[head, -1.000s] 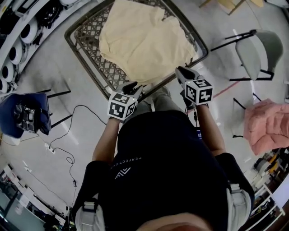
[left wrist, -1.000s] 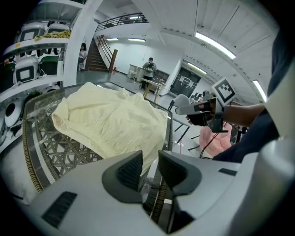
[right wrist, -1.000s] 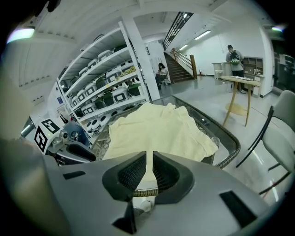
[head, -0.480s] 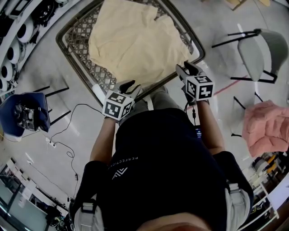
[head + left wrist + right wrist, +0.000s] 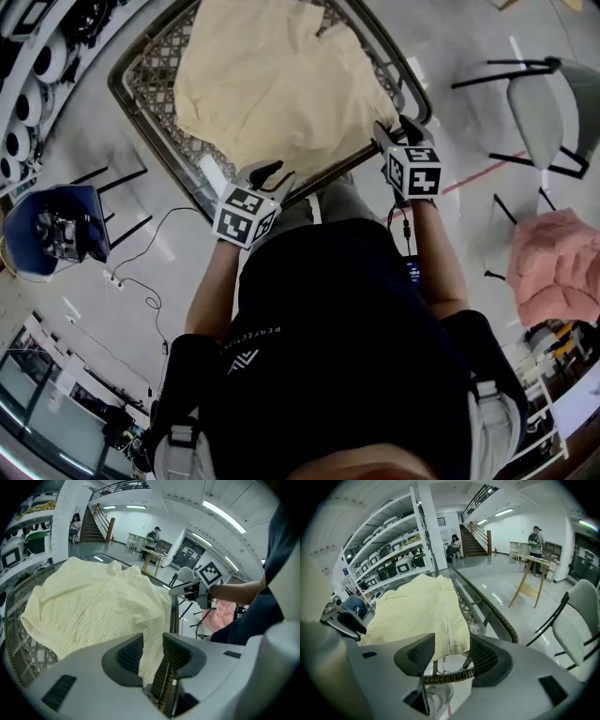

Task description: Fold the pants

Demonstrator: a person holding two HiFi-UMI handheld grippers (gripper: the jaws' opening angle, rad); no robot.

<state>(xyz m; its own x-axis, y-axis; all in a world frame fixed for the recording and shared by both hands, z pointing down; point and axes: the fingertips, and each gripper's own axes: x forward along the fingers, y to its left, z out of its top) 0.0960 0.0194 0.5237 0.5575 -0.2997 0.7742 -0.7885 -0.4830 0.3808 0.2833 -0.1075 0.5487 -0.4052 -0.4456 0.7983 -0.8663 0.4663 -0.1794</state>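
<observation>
- The dark woven-rattan table [image 5: 164,94] with its lattice top sits higher and further left in the head view than a second ago.
- The pale yellow checked pants [image 5: 272,84] lie rumpled across that table, as before.
- The right gripper [image 5: 398,131] has come up to the table's near rim. Its jaws have just been opening and stand wide apart, empty, with the rim in front of the cloth's edge.
- The left gripper [image 5: 275,174] has also neared the rim. Its jaws have just been opening and are slightly apart, pinching nothing.
- A grey chair [image 5: 553,108] and a pink padded garment [image 5: 558,267] stand on the right.
- A blue seat [image 5: 52,225] stands on the left.
- A black cable [image 5: 141,281] trails on the floor.
</observation>
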